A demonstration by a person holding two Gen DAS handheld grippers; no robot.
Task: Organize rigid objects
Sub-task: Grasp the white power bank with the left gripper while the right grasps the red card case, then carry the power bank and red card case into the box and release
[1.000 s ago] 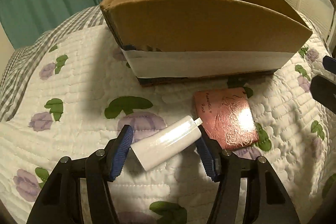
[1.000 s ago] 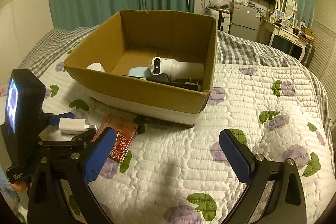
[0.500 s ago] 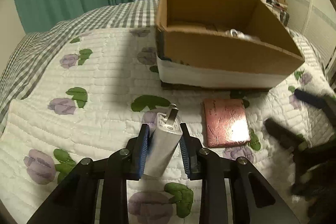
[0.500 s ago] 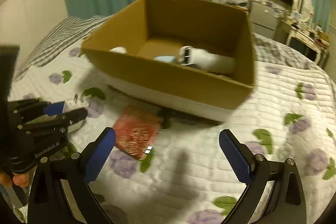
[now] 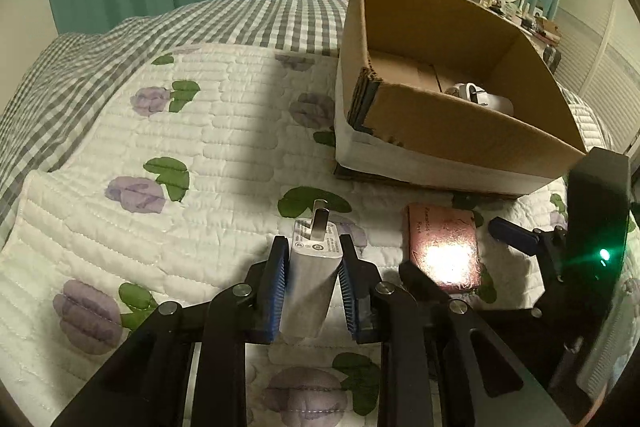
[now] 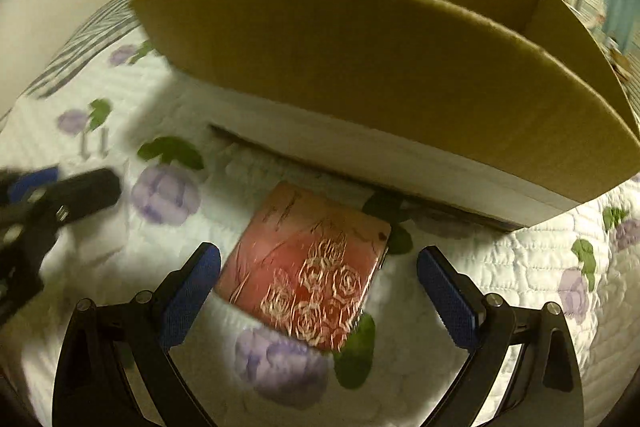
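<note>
My left gripper (image 5: 313,281) is shut on a white charger plug (image 5: 310,279), prongs pointing forward, lifted above the quilt. A red rose-patterned flat case (image 6: 304,267) lies on the quilt in front of the cardboard box (image 6: 380,67); it also shows in the left wrist view (image 5: 444,247). My right gripper (image 6: 318,291) is open, low over the case, its blue pads either side of it without touching. The box (image 5: 460,131) holds a white device (image 5: 480,99).
The bed has a white floral quilt (image 5: 160,155) and a grey checked sheet (image 5: 100,59) behind. The right gripper (image 5: 560,259) stands close to the right of the left one. Teal curtains, a TV and a dresser are at the back.
My left gripper closed on the charger and lifted it, turning left of the box. My right gripper moved down and forward over the red case.
</note>
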